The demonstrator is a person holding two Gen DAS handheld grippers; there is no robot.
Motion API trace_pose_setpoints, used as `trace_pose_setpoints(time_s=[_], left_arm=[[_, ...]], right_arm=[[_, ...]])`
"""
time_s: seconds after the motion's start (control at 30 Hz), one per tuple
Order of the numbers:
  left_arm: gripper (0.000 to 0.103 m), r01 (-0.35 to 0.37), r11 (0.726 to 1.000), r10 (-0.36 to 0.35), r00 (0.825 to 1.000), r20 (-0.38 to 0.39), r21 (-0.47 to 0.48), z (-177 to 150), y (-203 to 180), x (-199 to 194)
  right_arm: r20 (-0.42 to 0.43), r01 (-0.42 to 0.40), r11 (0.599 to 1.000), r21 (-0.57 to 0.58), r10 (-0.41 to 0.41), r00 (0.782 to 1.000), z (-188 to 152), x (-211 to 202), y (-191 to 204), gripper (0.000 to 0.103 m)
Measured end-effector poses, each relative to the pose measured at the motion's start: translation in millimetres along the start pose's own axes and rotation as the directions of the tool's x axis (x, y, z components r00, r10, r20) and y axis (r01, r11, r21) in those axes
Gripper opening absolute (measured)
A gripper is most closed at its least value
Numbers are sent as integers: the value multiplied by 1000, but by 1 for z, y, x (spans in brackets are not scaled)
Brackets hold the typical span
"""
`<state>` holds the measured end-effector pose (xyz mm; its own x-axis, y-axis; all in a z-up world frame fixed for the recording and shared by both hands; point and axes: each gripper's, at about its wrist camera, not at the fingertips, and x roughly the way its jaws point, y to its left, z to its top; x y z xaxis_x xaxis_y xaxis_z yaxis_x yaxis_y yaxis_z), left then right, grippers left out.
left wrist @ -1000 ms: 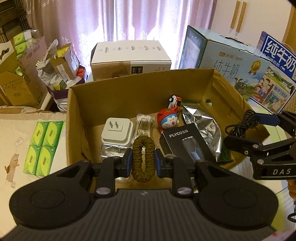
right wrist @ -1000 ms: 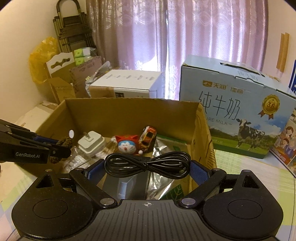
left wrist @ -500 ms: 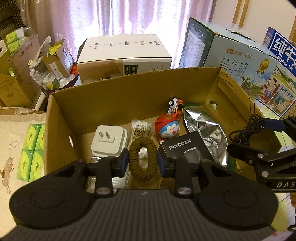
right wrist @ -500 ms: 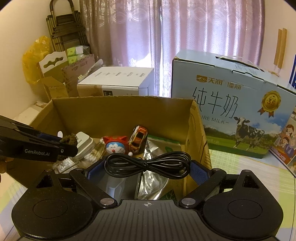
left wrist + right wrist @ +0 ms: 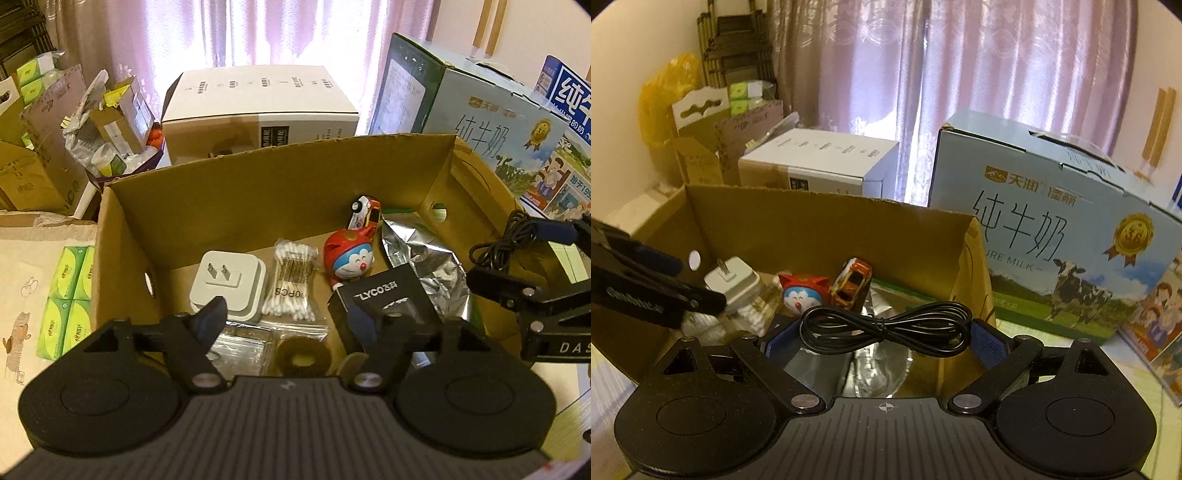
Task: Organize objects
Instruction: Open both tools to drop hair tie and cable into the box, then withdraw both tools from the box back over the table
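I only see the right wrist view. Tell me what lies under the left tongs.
Observer: A brown braided ring lies on the floor of the cardboard box, between the fingers of the left tongs. The jaws are opening and neither finger touches it.
Operator: Say what sits just beyond it.
Observer: A bag of cotton swabs, between the white plug adapter and the red cat toy.
Operator: Name a landing spot for the black cable in my right tongs.
Observer: Probably the bare strip of floor behind the swabs.
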<state>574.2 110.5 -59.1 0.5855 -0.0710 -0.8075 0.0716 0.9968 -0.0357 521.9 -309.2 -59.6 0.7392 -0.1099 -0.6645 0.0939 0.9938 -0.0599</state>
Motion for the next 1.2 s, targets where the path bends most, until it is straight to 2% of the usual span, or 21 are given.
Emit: trace_pose_setpoints(time_s=[0.23,0.6,1.2], left_arm=[[76,-5,1000,5,1000,0,-5,-2,4,-2],[86,-1,1000,1,1000,27,-2,-2,5,-12],[90,-1,1000,1,998,66,-12,-7,5,-36]], right_arm=[[31,-21,1000,5,21,999,1,2,1,93],[89,-46,995,92,38,995,5,-9,-9,98],[73,-52,989,137,42,996,-8,-36,-8,98]])
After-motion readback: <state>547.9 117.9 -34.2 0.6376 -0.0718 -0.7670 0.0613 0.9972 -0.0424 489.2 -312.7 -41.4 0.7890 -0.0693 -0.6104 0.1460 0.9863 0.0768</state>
